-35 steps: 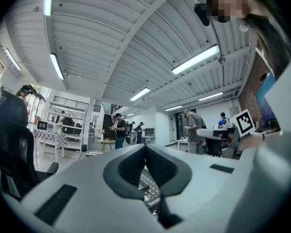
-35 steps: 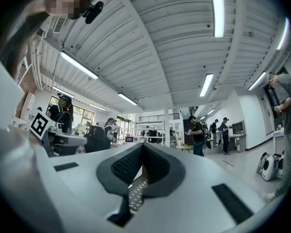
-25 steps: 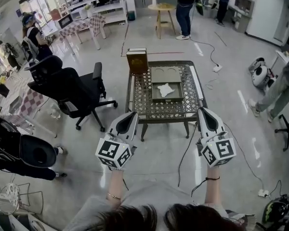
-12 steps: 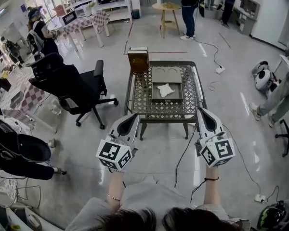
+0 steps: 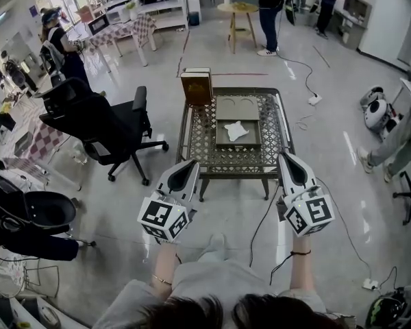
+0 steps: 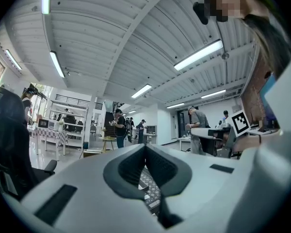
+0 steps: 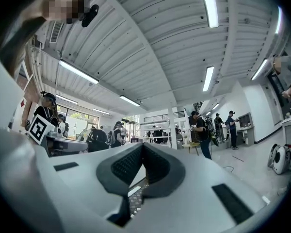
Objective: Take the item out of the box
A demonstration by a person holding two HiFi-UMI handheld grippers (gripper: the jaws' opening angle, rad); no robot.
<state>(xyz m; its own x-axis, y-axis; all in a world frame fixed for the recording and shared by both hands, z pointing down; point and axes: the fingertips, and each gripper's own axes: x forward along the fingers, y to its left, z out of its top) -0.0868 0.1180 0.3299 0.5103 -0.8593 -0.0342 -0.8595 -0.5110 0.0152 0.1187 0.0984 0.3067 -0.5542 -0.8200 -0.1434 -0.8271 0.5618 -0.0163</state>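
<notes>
A shallow grey open box (image 5: 238,144) was set on the middle of the dark metal lattice-topped table (image 5: 197,142), and a crumpled white item (image 5: 236,129) was seen lying inside it — untouched. The left gripper (image 5: 189,164) and the right gripper (image 5: 288,157) were held just short of the table's near edge, apart from the box, each with jaws pressed together and nothing caught between them. A brown upright case (image 5: 195,86) was stood at the table's far left corner.

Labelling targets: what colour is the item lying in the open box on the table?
The item is white; the head view shows it best.
</notes>
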